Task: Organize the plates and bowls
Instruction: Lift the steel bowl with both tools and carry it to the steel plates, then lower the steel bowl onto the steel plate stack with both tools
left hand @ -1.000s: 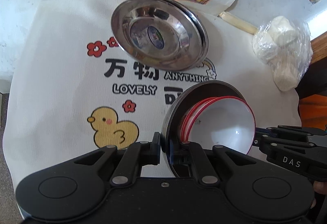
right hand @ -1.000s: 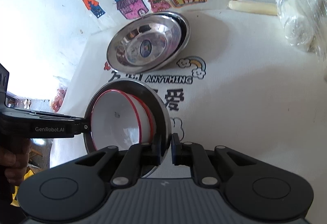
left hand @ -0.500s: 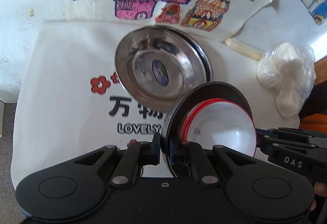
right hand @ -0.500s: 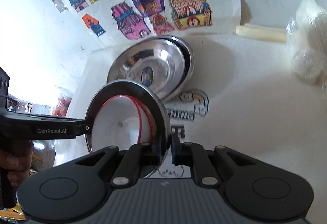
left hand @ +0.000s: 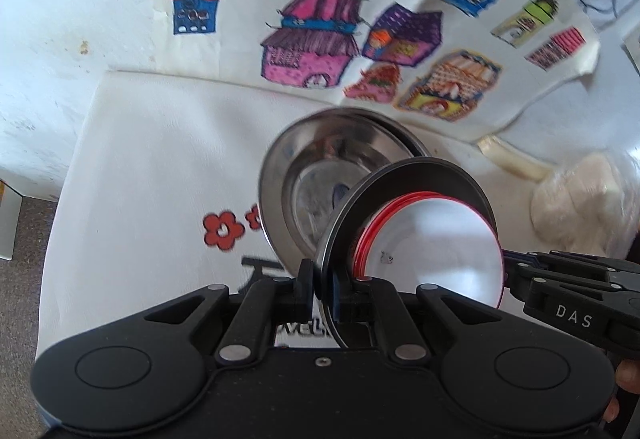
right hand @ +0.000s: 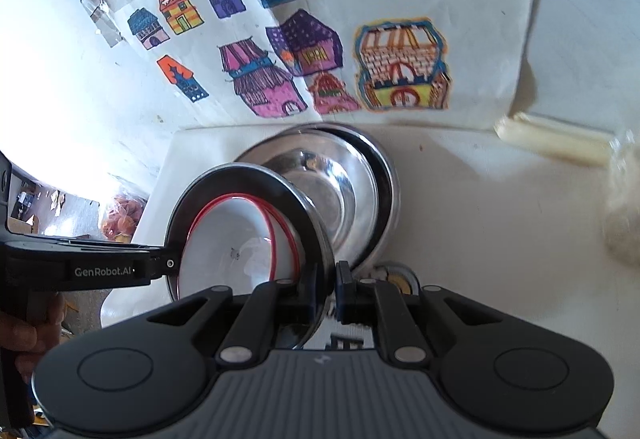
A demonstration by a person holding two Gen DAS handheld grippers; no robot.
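Presently, the table, covered in a white printed cloth with coloured house drawings at its far edge, is carrying a pile of steel plates near the middle. That pile is evidently serving as the collecting point, which explains why the carried load is being brought directly in front of it.

Both tools are sharing one load. A steel plate with red-rimmed white bowls nested inside is being held off the cloth, tilted steeply. The left hand-held gripper is pinching the plate's rim on one side, fingers pressed onto the metal; the right hand-held gripper is pinching the opposite rim likewise. Two opposed grips appear necessary because the bowls are sitting loose and a thin rim offers little purchase.

In my judgement, the tilt is putting the bowls at risk of sliding out before set-down.

A plastic-wrapped white bundle and a pale stick are lying aside, well apart from the pile.
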